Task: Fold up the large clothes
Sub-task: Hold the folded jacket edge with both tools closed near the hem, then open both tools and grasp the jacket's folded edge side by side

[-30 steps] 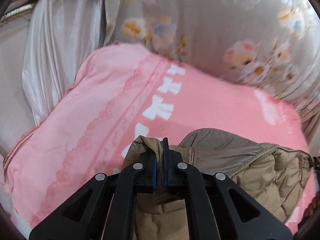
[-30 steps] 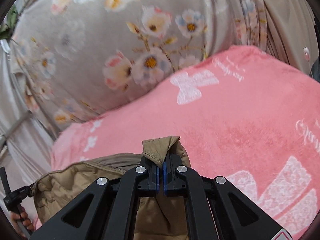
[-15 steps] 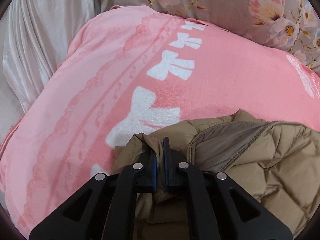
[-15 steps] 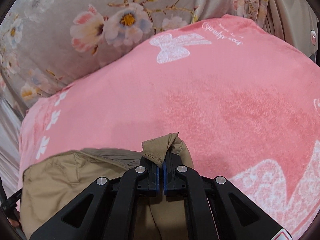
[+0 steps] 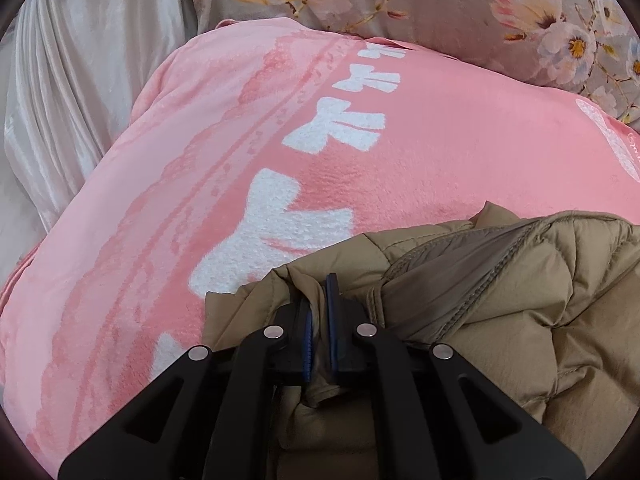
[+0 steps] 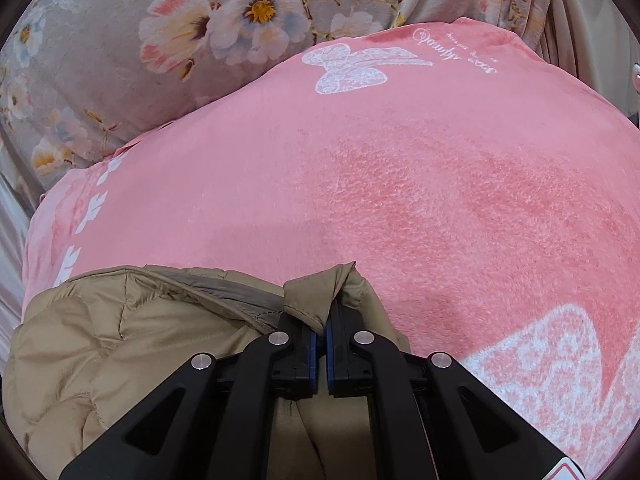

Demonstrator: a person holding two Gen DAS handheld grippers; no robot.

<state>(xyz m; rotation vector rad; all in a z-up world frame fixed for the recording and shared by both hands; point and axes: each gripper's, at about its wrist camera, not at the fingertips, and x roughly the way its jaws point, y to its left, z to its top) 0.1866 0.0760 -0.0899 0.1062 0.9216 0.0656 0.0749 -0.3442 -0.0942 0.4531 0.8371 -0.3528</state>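
Tan quilted jacket [image 5: 520, 320] lies on pink blanket [image 5: 460, 152], near edge. Left gripper [image 5: 319, 312] clamped on a jacket fold; right gripper [image 6: 322, 320] pinches another fold. Floral bedding [image 6: 100, 60] behind blanket, white curtain [image 5: 80, 80] at left.

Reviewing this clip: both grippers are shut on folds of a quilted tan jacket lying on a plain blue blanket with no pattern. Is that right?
Not quite. The blanket is wrong: it is a pink fleece blanket with white butterfly and bow prints, as both wrist views show. The rest holds: the left gripper and the right gripper are each shut on a fold of the quilted tan jacket lying on it.
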